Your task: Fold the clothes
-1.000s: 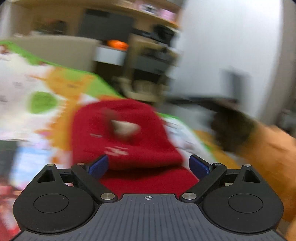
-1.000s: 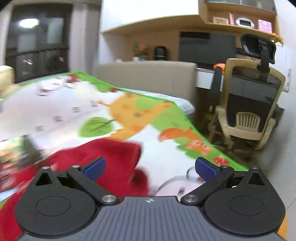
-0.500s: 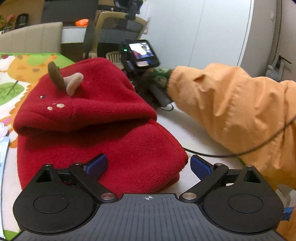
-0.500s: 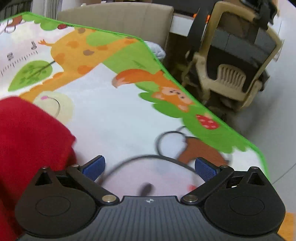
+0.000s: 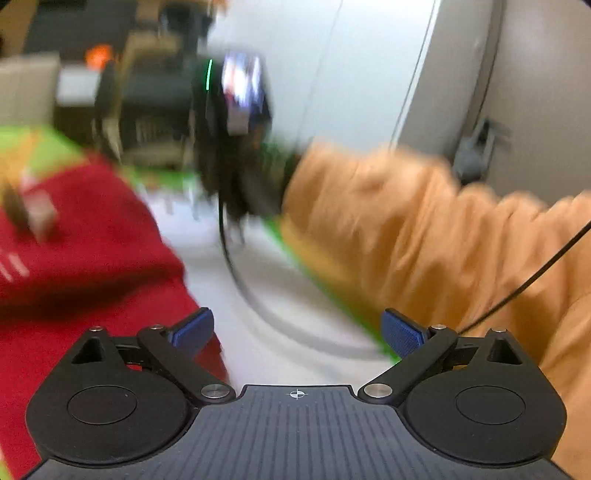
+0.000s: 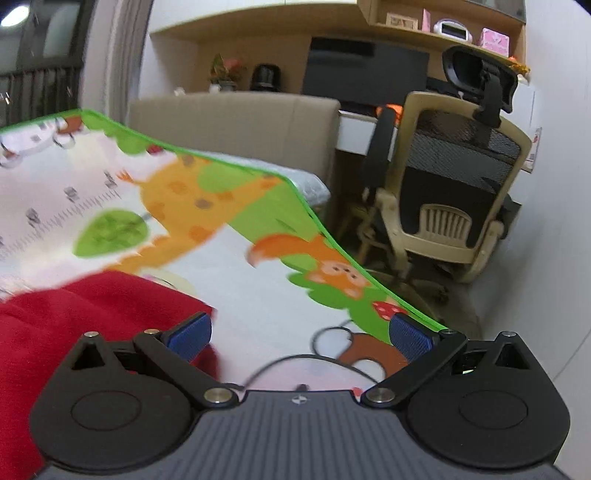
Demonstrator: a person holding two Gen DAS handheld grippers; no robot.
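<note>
A home bedroom or study corner: a cartoon-animal play mat (image 6: pixel 229 266) is covering the work surface, a padded beige headboard (image 6: pixel 236 122) is standing behind it, and a mesh office chair (image 6: pixel 454 184) is facing a desk beneath wooden shelves (image 6: pixel 436 22).

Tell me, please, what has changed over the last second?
Both tongs swung about; the left tongs panned right, pushing the red fleece garment to the view's left edge, and the right tongs tilted back up. Nothing was gripped or released. Both remain open, the garment still on the play mat.
</note>
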